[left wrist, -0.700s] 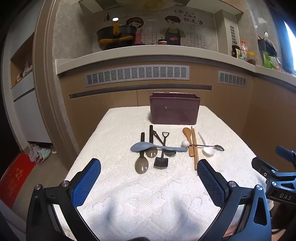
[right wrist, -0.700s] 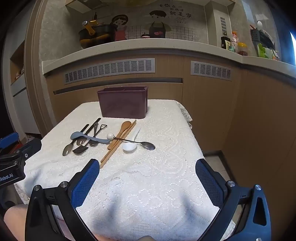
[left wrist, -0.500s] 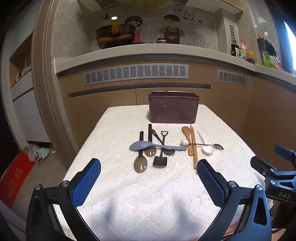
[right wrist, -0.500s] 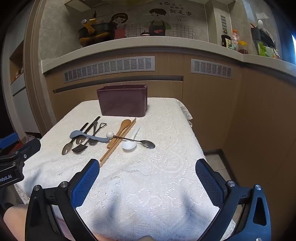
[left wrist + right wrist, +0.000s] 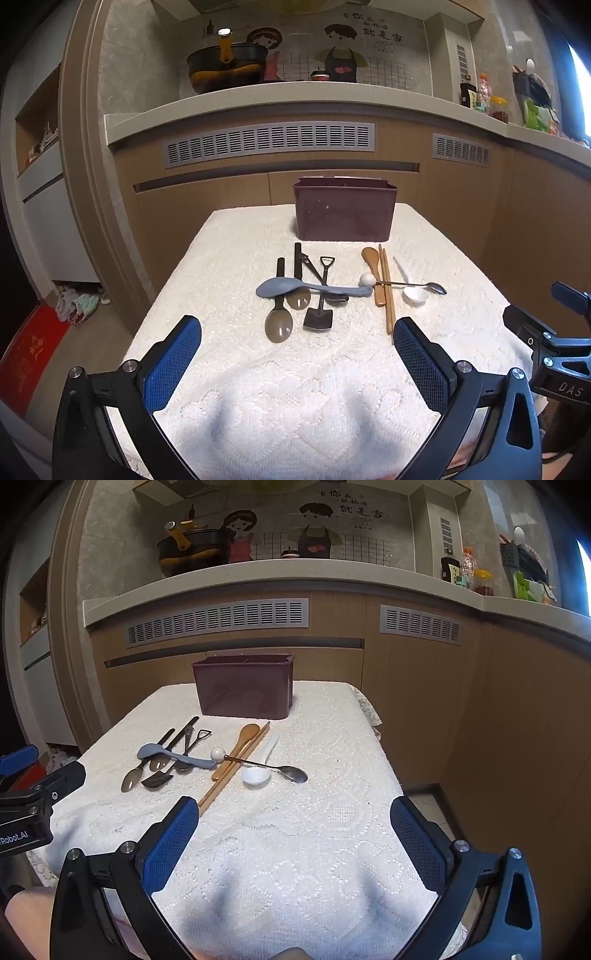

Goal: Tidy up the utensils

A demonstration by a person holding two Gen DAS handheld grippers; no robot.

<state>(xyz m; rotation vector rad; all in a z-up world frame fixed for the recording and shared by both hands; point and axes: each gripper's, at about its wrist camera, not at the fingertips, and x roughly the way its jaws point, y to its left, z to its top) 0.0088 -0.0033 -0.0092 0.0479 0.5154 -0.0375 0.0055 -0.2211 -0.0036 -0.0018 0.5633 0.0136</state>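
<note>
Utensils lie in a loose group on the white tablecloth (image 5: 295, 387). A grey-blue spoon (image 5: 280, 287) lies across several dark spoons and a small black shovel spoon (image 5: 318, 317). To the right are a wooden spoon (image 5: 371, 258), wooden chopsticks (image 5: 386, 291), a white spoon (image 5: 415, 295) and a metal spoon (image 5: 436, 288) with a white ball end. A maroon utensil box (image 5: 345, 212) stands behind them; it also shows in the right wrist view (image 5: 243, 690). My left gripper (image 5: 297, 350) and right gripper (image 5: 294, 830) are open and empty, short of the utensils.
The table's right edge (image 5: 388, 760) drops to the floor. A wooden cabinet front with vents (image 5: 269, 142) stands behind the table. The right gripper's body (image 5: 554, 347) shows at the right of the left wrist view.
Both grippers have crept slightly forward and lifted a little. Nothing on the table has moved.
</note>
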